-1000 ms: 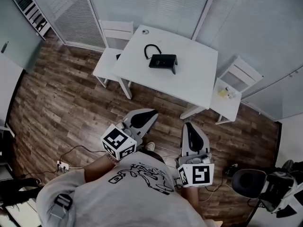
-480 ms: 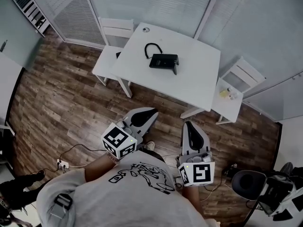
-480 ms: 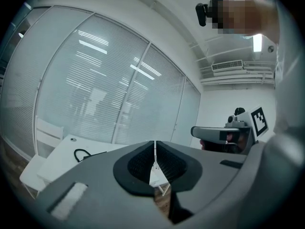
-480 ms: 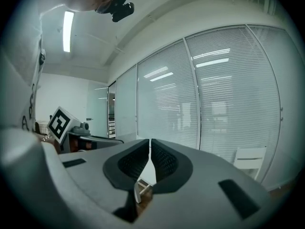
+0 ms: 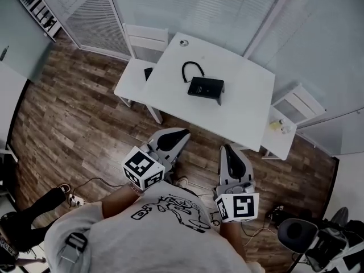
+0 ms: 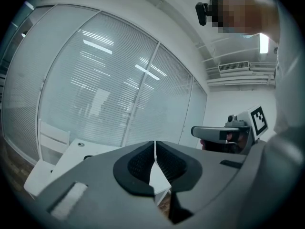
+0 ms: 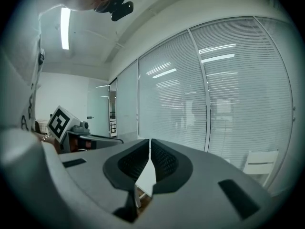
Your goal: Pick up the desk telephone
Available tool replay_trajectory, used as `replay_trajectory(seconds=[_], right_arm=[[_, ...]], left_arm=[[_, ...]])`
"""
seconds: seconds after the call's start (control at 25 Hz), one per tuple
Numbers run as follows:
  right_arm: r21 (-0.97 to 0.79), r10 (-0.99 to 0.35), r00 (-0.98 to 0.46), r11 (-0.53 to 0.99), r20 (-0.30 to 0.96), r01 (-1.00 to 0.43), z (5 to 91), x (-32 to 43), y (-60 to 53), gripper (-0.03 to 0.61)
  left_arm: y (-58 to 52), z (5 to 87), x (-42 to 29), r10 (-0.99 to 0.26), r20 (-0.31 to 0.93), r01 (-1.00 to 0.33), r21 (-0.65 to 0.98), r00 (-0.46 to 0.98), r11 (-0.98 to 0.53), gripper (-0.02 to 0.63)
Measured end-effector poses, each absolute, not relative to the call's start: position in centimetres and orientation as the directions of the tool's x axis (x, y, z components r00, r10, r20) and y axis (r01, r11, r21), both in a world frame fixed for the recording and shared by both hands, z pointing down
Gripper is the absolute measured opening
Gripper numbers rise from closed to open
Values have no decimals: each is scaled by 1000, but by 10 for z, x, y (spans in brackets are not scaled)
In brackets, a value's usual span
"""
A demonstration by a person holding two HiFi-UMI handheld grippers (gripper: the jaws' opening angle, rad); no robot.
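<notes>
Approach phase by the look of it: left tongs (image 5: 172, 138) and right tongs (image 5: 229, 155) both clenched, empty, well short of table (image 5: 244, 107). Desk telephone (image 5: 206, 87) at 12 o'clock from tongs, mid-table: dark, flat, wedge-shaped, looped cord (image 5: 193, 70) at its 11 o'clock. Next, likely: close in, release tongs, straddle body.

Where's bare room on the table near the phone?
Bare: the table strip right of the desk telephone, and the near edge in front of it. Tighter at the far left: cord loop, small round item.
</notes>
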State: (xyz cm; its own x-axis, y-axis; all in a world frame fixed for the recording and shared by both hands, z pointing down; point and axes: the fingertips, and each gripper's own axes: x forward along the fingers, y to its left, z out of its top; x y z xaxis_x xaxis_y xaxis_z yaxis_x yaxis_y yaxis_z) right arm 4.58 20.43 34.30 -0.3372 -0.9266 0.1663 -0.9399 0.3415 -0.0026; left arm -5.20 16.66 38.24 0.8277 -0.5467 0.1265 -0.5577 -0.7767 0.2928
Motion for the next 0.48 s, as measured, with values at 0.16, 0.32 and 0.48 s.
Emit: replay_trajectory(seconds=[0.16, 0.32, 0.48], right_arm=[[5, -929, -333, 339, 160, -941, 340, 29, 158, 12], [3, -931, -326, 331, 161, -944, 337, 11, 124, 12], [-3, -936, -313, 317, 163, -948, 337, -1, 103, 12]], left_arm=[[120, 381, -71, -549, 122, -559, 287, 827, -778, 14], [85, 378, -89, -544, 119, -553, 286, 831, -783, 14], [61, 379, -100, -525, 128, -538, 290, 841, -792, 14]])
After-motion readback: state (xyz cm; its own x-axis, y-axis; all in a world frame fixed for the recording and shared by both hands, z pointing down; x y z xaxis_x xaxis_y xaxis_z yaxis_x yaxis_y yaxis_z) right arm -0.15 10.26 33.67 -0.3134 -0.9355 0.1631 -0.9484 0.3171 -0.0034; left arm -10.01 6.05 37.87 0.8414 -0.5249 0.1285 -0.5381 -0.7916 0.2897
